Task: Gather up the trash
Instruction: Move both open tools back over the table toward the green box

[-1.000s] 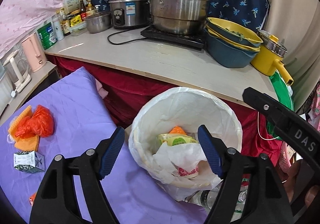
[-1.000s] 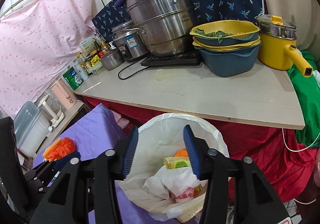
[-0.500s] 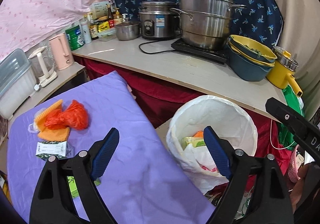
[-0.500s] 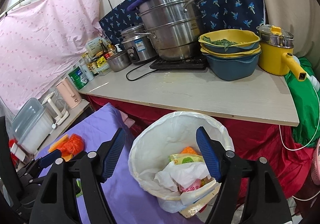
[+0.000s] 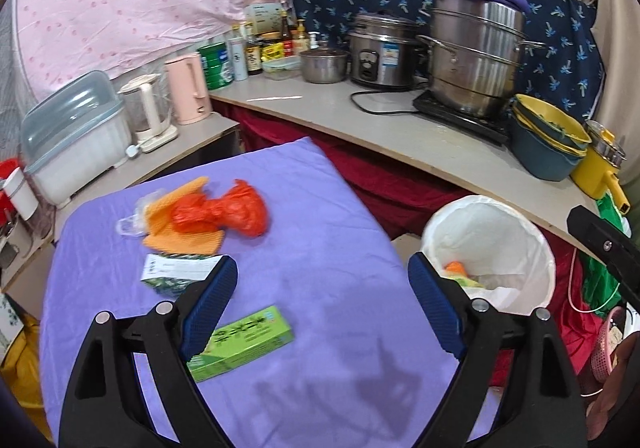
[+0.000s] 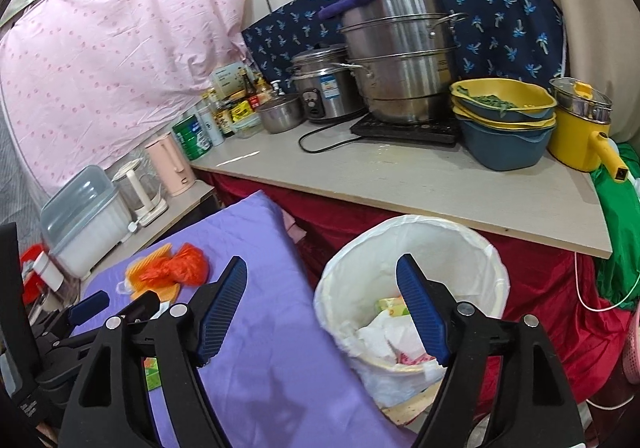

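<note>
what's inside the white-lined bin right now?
In the bin: crumpled white plastic, a yellow-green packet, and an orange scrap seen from the left wrist. Anything beneath that pile is covered.

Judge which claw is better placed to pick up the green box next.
Left. The left claw hangs open over the purple cloth, its left pad at the green box. The right claw, opening and empty, faces the trash bin.
</note>
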